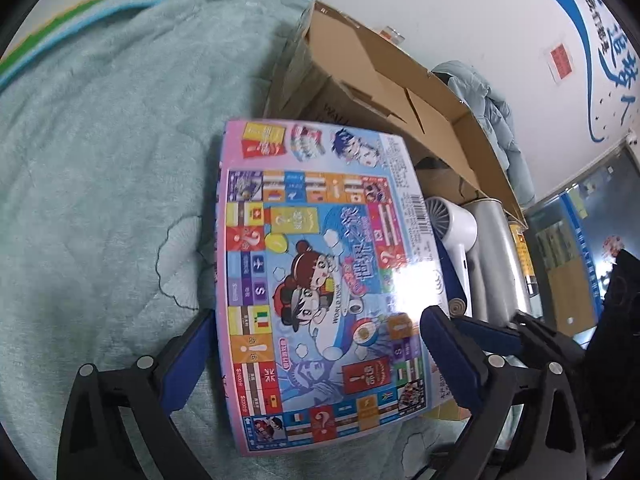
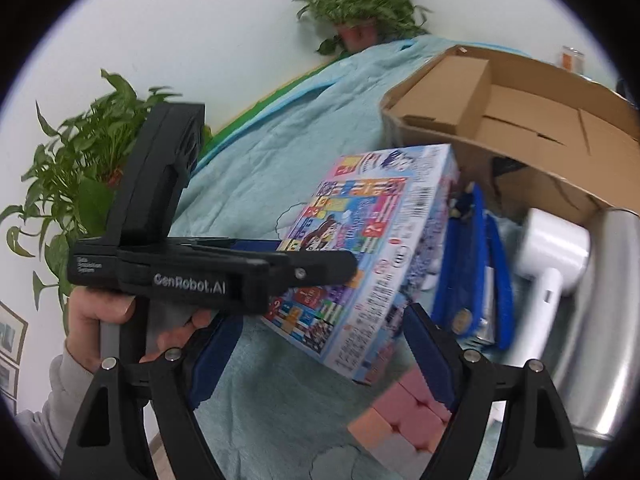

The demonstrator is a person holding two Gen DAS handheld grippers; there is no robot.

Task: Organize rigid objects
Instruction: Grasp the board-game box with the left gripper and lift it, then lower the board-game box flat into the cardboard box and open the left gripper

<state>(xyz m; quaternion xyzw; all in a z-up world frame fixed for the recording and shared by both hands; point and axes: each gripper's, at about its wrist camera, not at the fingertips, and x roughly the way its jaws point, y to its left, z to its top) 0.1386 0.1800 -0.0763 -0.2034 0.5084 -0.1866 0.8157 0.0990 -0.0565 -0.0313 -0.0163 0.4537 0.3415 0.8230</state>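
A colourful board game box (image 1: 320, 280) with cartoon figures is held tilted above the teal blanket (image 1: 100, 160). My left gripper (image 1: 316, 356) is shut on its two long sides. In the right wrist view the box (image 2: 372, 248) is lifted at an angle with the left gripper's body (image 2: 208, 264) clamped on it. My right gripper (image 2: 324, 356) is open, its blue fingers either side of the box's near corner without touching. An open cardboard carton (image 1: 392, 80) stands behind the box; it also shows in the right wrist view (image 2: 540, 120).
A white hair dryer (image 1: 456, 232), a silver cylinder (image 1: 492, 264) and a blue pouch (image 2: 468, 272) lie right of the box. A pastel puzzle cube (image 2: 404, 420) sits on the blanket under my right gripper. Potted plants (image 2: 80, 168) stand along the wall.
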